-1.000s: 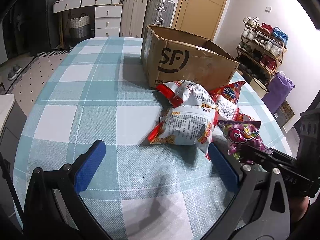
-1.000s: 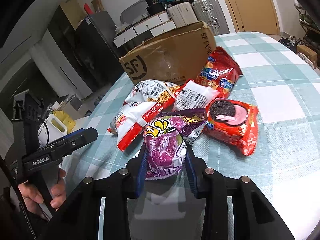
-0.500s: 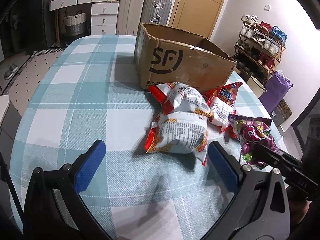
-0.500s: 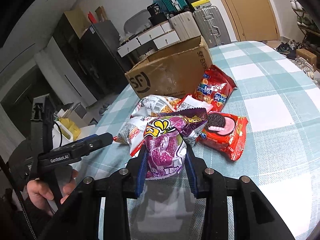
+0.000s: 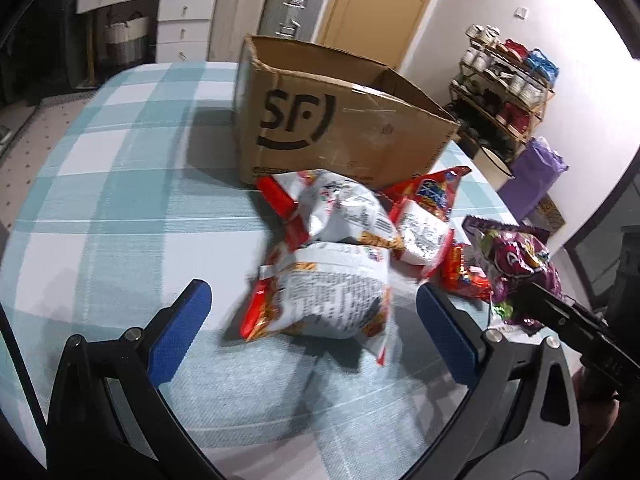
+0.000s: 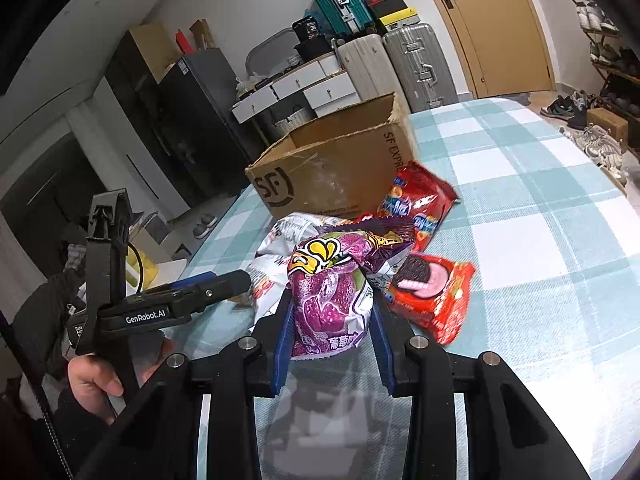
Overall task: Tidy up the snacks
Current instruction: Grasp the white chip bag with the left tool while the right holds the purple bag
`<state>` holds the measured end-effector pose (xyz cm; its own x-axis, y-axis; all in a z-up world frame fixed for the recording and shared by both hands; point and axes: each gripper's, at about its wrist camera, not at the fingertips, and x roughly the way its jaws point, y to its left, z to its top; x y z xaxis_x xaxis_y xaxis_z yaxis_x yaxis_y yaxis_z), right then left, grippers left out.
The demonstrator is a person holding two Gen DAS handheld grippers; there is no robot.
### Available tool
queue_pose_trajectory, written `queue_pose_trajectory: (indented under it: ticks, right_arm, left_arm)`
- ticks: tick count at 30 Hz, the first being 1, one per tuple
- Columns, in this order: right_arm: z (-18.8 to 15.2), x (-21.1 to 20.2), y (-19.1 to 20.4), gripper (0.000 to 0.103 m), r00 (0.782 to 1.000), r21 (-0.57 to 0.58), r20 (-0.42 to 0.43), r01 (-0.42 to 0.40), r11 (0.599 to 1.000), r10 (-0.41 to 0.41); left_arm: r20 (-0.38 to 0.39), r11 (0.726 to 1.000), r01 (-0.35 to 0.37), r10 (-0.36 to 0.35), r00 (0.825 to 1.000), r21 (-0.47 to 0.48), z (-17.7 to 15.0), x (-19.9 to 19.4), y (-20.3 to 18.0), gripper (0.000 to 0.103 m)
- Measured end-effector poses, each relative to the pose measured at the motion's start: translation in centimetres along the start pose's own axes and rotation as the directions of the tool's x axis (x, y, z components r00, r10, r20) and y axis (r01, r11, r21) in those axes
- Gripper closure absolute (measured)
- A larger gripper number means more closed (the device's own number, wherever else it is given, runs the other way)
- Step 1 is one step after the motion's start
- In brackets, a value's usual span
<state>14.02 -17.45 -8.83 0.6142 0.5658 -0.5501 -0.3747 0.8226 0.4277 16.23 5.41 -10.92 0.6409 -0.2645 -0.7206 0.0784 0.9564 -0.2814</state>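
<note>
My right gripper (image 6: 330, 314) is shut on a purple grape-candy bag (image 6: 328, 300) and holds it above the checked table; the bag also shows in the left wrist view (image 5: 516, 268). My left gripper (image 5: 312, 316) is open, its blue pads on either side of a white-and-red snack bag (image 5: 328, 292) without touching it. More snack bags lie in a pile: a second white bag (image 5: 340, 208), a red chip bag (image 6: 416, 200) and a red Oreo pack (image 6: 432, 292). An open SF cardboard box (image 5: 340, 128) stands behind the pile.
The table (image 5: 120, 200) has a teal checked cloth. Suitcases (image 6: 420, 64), white drawers (image 5: 180, 24) and a door stand behind. A shoe rack (image 5: 508, 84) and a purple bag (image 5: 532, 176) are at the right.
My left gripper has moved forward, so the white snack bag now sits between its open fingers. My right gripper has lifted the purple bag higher, away from the pile.
</note>
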Motion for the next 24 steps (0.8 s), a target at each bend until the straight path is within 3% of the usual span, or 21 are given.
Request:
queue_pose_trajectory:
  ticks: [13,16,17,24]
  right_arm:
    - [1.3,0.2,0.4,0.068,0.995,-0.012,-0.002,0.104,0.995,-0.104]
    - [1.5,0.8,0.2,0.068,0.994,-0.003,-0.007,0.112,0.994,-0.112]
    - [1.5,0.9,0.2,0.068,0.993,-0.002,-0.008,0.116,0.993,-0.116]
    - [1.8,2.3,0.2,0.068,0.990,-0.009,-0.023,0.139,0.990,-0.139]
  left_arm:
    - [-0.070,0.996,0.075,-0.079,0.994,-0.048,0.6,3.4,1.8,0.006]
    - [-0.079,0.997,0.071,-0.072,0.994,-0.014,0.7,4.0,1.4,0.014]
    - [-0.084,0.996,0.085,-0.085,0.993,0.000,0.7,4.2,1.2,0.023]
    - [-0.058,0.993,0.058,-0.052,0.997,0.103,0.2,4.6,-0.3,0.039]
